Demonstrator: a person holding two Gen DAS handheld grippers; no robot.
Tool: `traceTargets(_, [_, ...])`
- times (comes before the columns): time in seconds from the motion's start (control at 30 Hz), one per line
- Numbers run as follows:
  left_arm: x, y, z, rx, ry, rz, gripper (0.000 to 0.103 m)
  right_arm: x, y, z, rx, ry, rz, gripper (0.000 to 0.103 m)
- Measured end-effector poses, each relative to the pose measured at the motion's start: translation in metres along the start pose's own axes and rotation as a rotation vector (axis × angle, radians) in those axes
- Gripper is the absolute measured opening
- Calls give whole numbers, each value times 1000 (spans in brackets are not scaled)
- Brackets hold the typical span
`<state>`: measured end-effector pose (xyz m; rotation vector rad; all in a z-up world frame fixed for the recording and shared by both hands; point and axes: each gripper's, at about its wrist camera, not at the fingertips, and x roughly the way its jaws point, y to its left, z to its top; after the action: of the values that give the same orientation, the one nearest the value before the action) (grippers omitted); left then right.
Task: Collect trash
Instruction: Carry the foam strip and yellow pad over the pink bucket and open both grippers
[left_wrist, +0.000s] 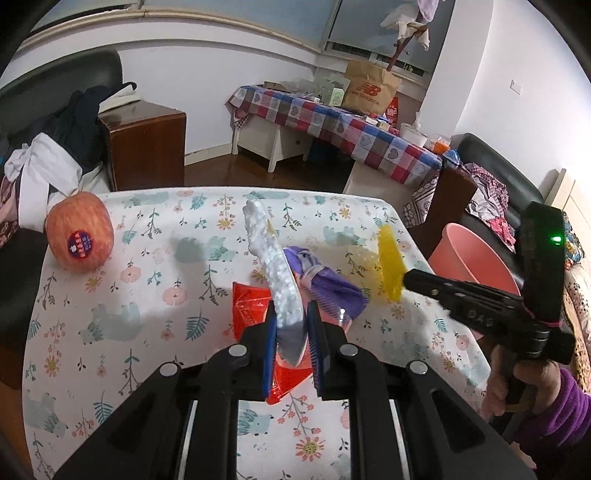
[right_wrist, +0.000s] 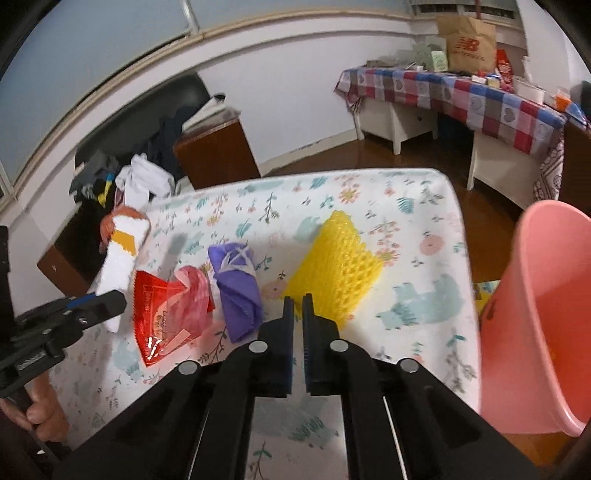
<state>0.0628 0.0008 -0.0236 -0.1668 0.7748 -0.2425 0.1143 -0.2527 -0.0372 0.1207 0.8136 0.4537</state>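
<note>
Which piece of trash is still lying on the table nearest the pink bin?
The purple wrapper. The red wrapper lies farther from the bin; the yellow net and white foam are held up in grippers.

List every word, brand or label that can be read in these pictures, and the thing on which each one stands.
"NB", "new balance": brown paper bag on the checked table.
"DAS": side of the right gripper, uncertain.
Apple sticker: too small to read.
Red wrapper print: blurred.
</note>
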Motion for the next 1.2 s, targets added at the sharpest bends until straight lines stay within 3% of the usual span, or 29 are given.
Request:
traceTargets(0.23, [-2,-18,7,32,-10,-14,15,-45,-15,1,45,-108,5,5])
traceTargets(0.5, [-6,-44,12,83,-27,-43,15,-73,-38,-2,97,-168,-18,5])
traceTargets(0.7, [-4,-52,11,96,-14,-53,15,-56,-32,-12,84,-72,28,6])
traceTargets(0.83, [-4,-54,9,101,-5,-58,15,-32,-25,-24,83,19,45,38])
traceTargets(1.03, [-3,-52,5,94,2,-63,15,-6,-11,-39,31,126,-6,42])
traceTargets(1.2, [-3,-54,4,99,4,-73,15,-5,-18,-43,43,160,-49,42])
